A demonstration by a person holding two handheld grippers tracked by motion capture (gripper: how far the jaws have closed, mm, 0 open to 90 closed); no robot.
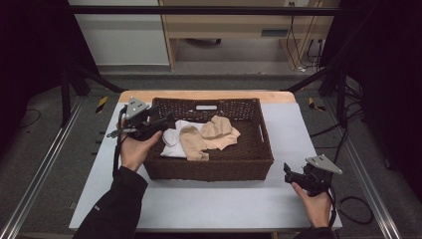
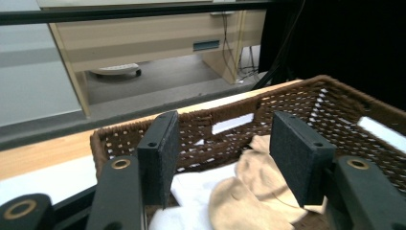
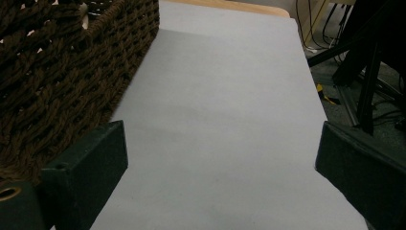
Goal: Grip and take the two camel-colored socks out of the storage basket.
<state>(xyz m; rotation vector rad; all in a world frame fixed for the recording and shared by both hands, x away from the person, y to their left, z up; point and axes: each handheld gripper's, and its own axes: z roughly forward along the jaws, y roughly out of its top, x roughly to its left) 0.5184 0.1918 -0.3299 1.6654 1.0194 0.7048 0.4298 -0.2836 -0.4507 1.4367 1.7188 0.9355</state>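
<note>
A dark brown wicker basket (image 1: 209,169) stands in the middle of the table. Inside it lie two tan socks (image 1: 194,142) (image 1: 220,130) on a white cloth (image 1: 171,145). My left gripper (image 1: 166,121) hovers over the basket's left rim, jaws open and nothing between them. In the left gripper view the gripper (image 2: 225,139) points across the basket (image 2: 297,98) at a tan sock (image 2: 253,191) and the white cloth (image 2: 201,187). My right gripper (image 1: 289,173) is held open near the table's front right corner, apart from the basket. Its own view shows the open gripper (image 3: 220,148) beside the basket wall (image 3: 72,62).
The grey table mat (image 1: 209,204) has free room in front of and to the right of the basket. A wooden desk (image 1: 239,25) stands beyond the table. Metal rails (image 1: 35,174) run along both sides, and cables (image 1: 356,209) lie on the floor at the right.
</note>
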